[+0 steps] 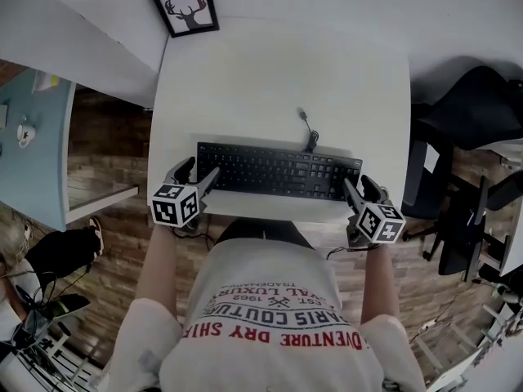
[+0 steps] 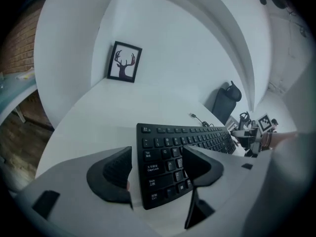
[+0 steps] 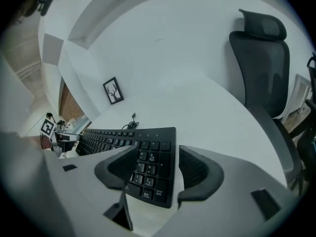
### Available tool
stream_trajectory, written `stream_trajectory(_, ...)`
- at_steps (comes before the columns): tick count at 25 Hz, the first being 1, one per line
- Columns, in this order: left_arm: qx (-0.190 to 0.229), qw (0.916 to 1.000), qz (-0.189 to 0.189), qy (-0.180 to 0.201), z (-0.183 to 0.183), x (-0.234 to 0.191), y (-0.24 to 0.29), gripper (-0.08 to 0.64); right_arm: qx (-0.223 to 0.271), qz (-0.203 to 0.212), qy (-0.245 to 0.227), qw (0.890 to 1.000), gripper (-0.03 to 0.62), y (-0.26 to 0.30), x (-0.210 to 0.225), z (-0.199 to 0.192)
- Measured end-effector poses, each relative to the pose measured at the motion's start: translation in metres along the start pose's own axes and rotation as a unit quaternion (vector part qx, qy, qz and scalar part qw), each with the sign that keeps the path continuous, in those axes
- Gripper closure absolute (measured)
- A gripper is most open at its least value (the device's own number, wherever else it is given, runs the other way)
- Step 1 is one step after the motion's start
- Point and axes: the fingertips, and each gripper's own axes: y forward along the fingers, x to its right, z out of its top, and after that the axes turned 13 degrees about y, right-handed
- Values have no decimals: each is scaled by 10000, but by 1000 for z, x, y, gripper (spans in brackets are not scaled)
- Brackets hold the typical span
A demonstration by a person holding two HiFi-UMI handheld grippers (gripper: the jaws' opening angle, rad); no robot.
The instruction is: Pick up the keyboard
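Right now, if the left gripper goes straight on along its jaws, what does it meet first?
The left gripper would meet the flat black keyboard first: its left end sits in line between the open jaws. How near is hard to judge.

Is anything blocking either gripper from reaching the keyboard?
Nothing visible. The left gripper and right gripper, jaws open, sit at the two ends of the keyboard; its cable lies on the far side.

keyboard (image 1: 278,170): key legends too small to read from the head view; both near corners sit under gripper jaws.
left gripper (image 2: 158,166): right jaw covers several keys.
right gripper (image 3: 159,168): left jaw covers number-pad keys.
office chair (image 1: 467,113): cut by right edge.
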Motion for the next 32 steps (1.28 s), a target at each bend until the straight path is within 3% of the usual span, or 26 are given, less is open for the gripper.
stream_trajectory(4,-112,9992,-353,-145,-5,3,8,250,-300,137,84,9994,337,10,7,-5)
stream_trajectory(7,-269,9982,-544,0,-10,6,14,250,-500,282,177,9982,339,15,7,-12)
stream_trajectory(14,-394,9960,-787,124,-12,7,13,250,-514,611,436,9959,339,18,7,-15)
stream_trajectory(20,-355,9965,-753,38,-11,5,14,256,-477,655,602,9949,341,21,7,-14)
stream_trajectory(32,-467,9973,-554,-106,-5,7,1,267,-348,557,367,9972,341,4,-8,-3)
